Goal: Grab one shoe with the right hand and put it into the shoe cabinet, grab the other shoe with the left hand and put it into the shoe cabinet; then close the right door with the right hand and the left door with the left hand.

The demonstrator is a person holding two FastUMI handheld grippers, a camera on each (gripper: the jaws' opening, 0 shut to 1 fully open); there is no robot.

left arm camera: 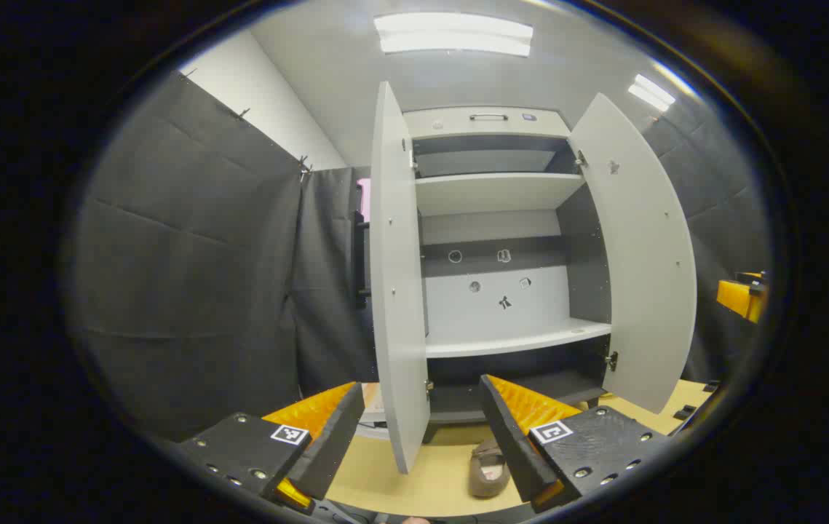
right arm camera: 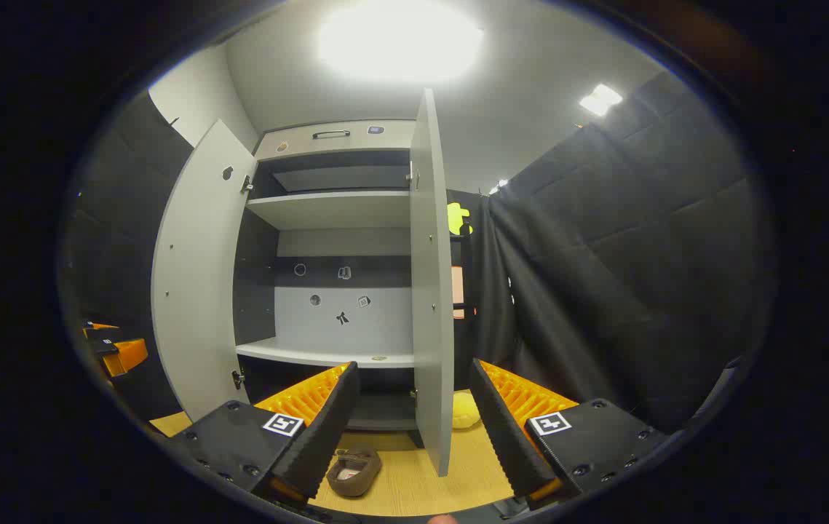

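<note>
Facing the shoe cabinet [left arm camera: 494, 240] with both doors standing wide open. Left hand-held gripper [left arm camera: 414, 429] hovering with fingers spread apart, gripping nothing; left door [left arm camera: 396, 276] edge sitting in the gap between its fingers. Right door [left arm camera: 636, 255] swinging out to the far side in the left gripper view. Seeing one brown shoe [left arm camera: 488, 469] lying on the wooden floor [left arm camera: 414, 477] in front of the cabinet, partly hidden behind this gripper's right-hand finger. Upper shelf [left arm camera: 494, 193] and lower shelf [left arm camera: 516, 340] both bare.

Right hand-held gripper [right arm camera: 410, 422] also hovering with fingers apart, holding nothing; right door edge landing between its fingers in the right gripper view. Same brown shoe showing there on the floor, just beside this gripper's left-hand finger, outside the cabinet. Yellow soft object [right arm camera: 463, 411] sitting on the floor near the cabinet base, behind the door; not resolving what it is. Catching the other gripper at the frame edge in each view.
</note>
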